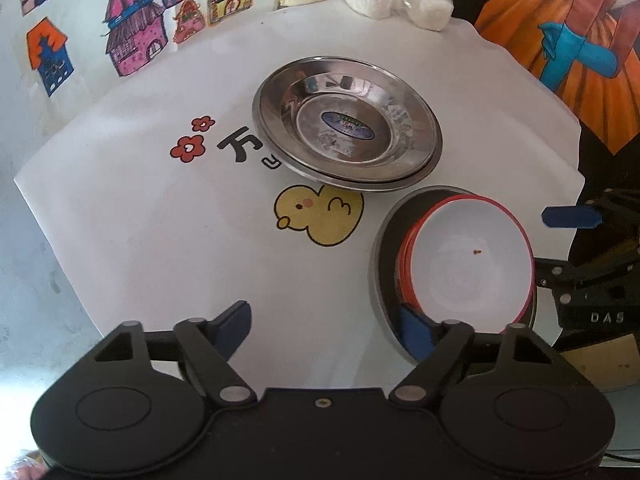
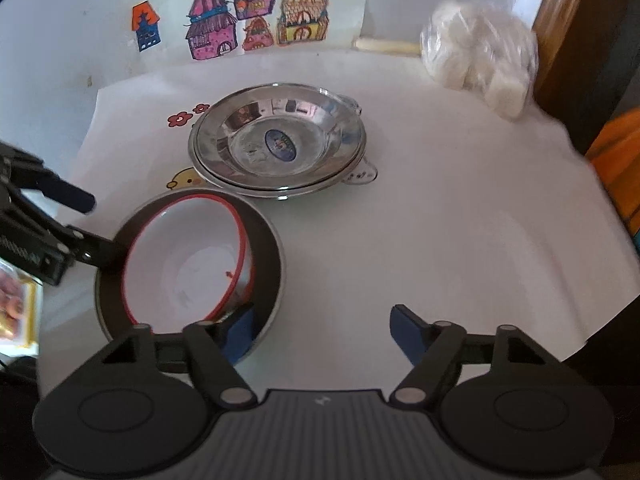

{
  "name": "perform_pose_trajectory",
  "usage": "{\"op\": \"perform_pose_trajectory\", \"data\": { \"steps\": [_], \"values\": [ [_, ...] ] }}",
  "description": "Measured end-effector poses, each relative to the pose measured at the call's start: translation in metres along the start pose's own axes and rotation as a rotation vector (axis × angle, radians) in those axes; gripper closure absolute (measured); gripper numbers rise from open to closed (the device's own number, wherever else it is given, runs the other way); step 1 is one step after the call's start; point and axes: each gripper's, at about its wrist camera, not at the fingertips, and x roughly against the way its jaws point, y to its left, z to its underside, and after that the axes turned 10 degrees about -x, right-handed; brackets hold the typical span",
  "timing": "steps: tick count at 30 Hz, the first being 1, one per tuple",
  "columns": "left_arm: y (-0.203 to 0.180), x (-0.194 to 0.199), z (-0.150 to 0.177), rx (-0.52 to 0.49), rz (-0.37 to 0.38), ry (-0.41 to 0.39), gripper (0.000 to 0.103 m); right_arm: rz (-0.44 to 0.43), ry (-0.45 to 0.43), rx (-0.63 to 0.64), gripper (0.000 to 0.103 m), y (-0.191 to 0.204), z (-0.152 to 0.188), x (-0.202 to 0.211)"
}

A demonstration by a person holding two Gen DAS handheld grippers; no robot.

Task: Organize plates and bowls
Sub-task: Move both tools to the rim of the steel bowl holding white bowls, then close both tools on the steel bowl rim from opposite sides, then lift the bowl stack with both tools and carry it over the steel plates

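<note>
A: While the left gripper (image 1: 326, 330) points down at the table (image 1: 140, 240), its jaws stand apart, one finger over the dark pan (image 1: 384, 248); the red-rimmed white bowls (image 1: 472, 256) sit stacked inside it, just beside the steel plates (image 1: 348, 128).

B: From the right wrist, the right gripper (image 2: 322, 328) is likewise spread; its left finger perhaps touches the pan's rim, though blur hides contact; nothing is gripped.

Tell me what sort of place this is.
Probably a home or a child's play corner: a cartoon duck table cover, coloured house drawings on the wall, and stacked steel plates beside a red-rimmed bowl.
</note>
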Motion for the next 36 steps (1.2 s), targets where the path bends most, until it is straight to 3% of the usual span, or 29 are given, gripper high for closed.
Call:
{"op": "perform_pose_trajectory", "data": {
  "steps": [8, 11, 17, 19, 26, 29, 32, 36],
  "values": [
    [-0.005, -0.012, -0.017, 0.006, 0.005, 0.08, 0.044, -0.035, 0.142, -0.126, 0.03, -0.008, -0.012, -0.012],
    [-0.004, -0.014, -0.02, 0.027, 0.031, 0.1, 0.052, -0.052, 0.169, -0.177, 0.035, -0.01, -0.013, -0.016],
    [-0.006, -0.017, -0.024, 0.054, 0.054, 0.119, 0.064, -0.122, 0.229, -0.307, 0.065, -0.015, -0.016, -0.022],
    [-0.007, -0.018, -0.025, 0.063, 0.058, 0.119, 0.068, -0.152, 0.25, -0.346, 0.081, -0.017, -0.018, -0.024],
    [0.006, -0.018, -0.022, 0.136, 0.112, 0.104, 0.071, -0.191, 0.277, -0.412, 0.084, -0.019, -0.02, -0.034],
    [0.009, -0.019, -0.02, 0.15, 0.146, 0.089, 0.079, -0.226, 0.275, -0.475, 0.089, -0.025, -0.016, -0.038],
    [0.007, -0.019, -0.021, 0.16, 0.163, 0.081, 0.094, -0.207, 0.256, -0.458, 0.09, -0.019, -0.014, -0.035],
    [0.006, -0.019, -0.022, 0.16, 0.158, 0.08, 0.094, -0.208, 0.269, -0.474, 0.091, -0.019, -0.012, -0.034]
  ]
}}
